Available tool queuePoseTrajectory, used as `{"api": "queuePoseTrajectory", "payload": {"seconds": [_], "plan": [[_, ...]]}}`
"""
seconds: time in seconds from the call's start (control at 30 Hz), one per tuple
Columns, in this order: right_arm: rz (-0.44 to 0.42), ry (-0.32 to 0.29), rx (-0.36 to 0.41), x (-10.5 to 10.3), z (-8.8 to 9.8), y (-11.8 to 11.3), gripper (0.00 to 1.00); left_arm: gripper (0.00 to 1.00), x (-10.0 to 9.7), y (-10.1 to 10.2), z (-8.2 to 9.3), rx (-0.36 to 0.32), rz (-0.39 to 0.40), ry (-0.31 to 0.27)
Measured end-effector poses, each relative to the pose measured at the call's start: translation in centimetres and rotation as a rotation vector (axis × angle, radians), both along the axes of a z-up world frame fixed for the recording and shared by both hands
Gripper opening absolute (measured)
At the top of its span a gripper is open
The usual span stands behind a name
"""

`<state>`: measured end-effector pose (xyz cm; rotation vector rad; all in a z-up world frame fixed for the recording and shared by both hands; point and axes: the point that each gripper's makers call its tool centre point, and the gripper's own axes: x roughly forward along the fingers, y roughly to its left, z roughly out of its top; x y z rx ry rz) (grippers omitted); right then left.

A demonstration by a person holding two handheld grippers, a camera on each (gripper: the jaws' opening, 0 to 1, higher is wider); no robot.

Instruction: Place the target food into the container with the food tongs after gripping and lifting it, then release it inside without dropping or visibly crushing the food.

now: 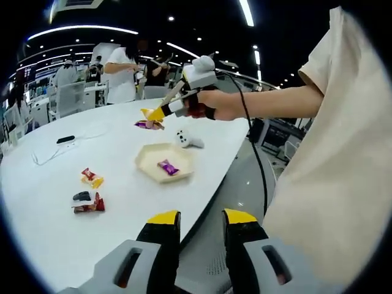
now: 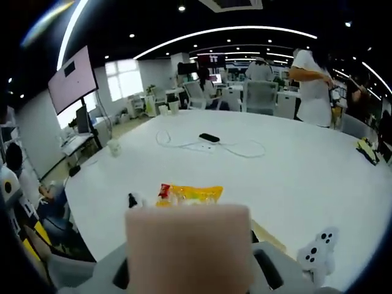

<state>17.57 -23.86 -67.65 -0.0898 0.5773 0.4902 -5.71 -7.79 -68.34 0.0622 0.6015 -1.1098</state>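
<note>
My left gripper (image 1: 201, 222): jaws apart, holding nothing, near bench (image 1: 43, 202) edge.
My right gripper (image 1: 154, 114): clenched on purple candy (image 1: 149, 125), above bench.
Tray (image 1: 149, 160): holds another purple candy (image 1: 167, 167).

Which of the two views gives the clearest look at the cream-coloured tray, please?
The left gripper view: the whole tray shows on the white table, with a purple-wrapped candy lying in it. The right gripper hangs above and beyond it, carrying a wrapped piece. In the right gripper view, a blurred pinkish block up close hides that area.
</note>
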Motion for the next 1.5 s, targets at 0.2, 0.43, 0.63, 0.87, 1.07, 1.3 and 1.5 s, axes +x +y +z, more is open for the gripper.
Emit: {"api": "queuePoseTrajectory", "payload": {"seconds": [0.2,0.43,0.63,0.87,1.07,1.3,1.5], "plan": [[-0.018,0.008,0.024,0.0,0.1,-1.1,0.2,0.26,-0.7,0.0,-0.3,0.002,0.008,0.009],[-0.024,0.006,0.033,-0.4,0.2,-1.1,0.2,0.26,-1.0,-0.2,-0.4,0.001,0.013,0.012],[-0.025,-0.01,0.032,-0.4,0.8,-1.3,0.21,0.26,-1.2,-0.4,-0.4,0.004,0.011,0.011],[-0.029,-0.021,0.035,-0.3,1.3,-1.6,0.21,0.26,-1.4,-0.5,-0.4,0.004,0.008,0.01],[-0.036,-0.018,0.034,-0.6,1.1,-2.0,0.21,0.26,-1.5,-0.5,-0.4,0.003,0.009,0.01],[-0.045,-0.012,0.034,-0.9,0.9,-2.3,0.22,0.26,-1.6,-0.6,-0.4,0.004,0.005,0.01],[-0.058,-0.017,0.04,-1.1,1.3,-2.7,0.22,0.26,-1.7,-0.6,-0.2,0.005,0.003,0.007]]}}
